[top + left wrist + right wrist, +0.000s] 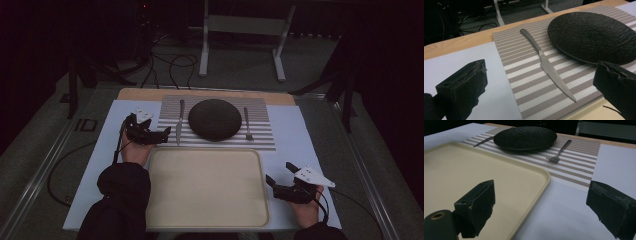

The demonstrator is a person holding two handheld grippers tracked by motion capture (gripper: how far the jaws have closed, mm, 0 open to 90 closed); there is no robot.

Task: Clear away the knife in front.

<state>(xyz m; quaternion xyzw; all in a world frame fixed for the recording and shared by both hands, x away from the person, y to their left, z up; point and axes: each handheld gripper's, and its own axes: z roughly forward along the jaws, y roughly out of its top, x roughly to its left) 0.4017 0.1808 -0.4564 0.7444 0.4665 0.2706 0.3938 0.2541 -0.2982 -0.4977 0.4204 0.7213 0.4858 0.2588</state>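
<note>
A dark textured round plate (215, 119) sits in the middle of a striped placemat (220, 141). A steel knife (180, 122) lies to its left and a fork (247, 124) to its right. My left gripper (154, 131) hovers open just left of the knife, jaws wide and empty. In the left gripper view the knife (546, 67) lies between the open jaws of that gripper (541, 73), blade towards me, with the plate (594, 35) beyond. My right gripper (280, 173) stands open beside the right edge of a cream tray (205, 187), holding nothing.
The tray (474, 170) lies in front of the placemat (574, 167) on a pale sheet (300, 135) covering the table. In the right gripper view the fork (560, 151) and plate (525, 136) lie farther off. Cables and a metal stand (240, 30) are on the floor behind.
</note>
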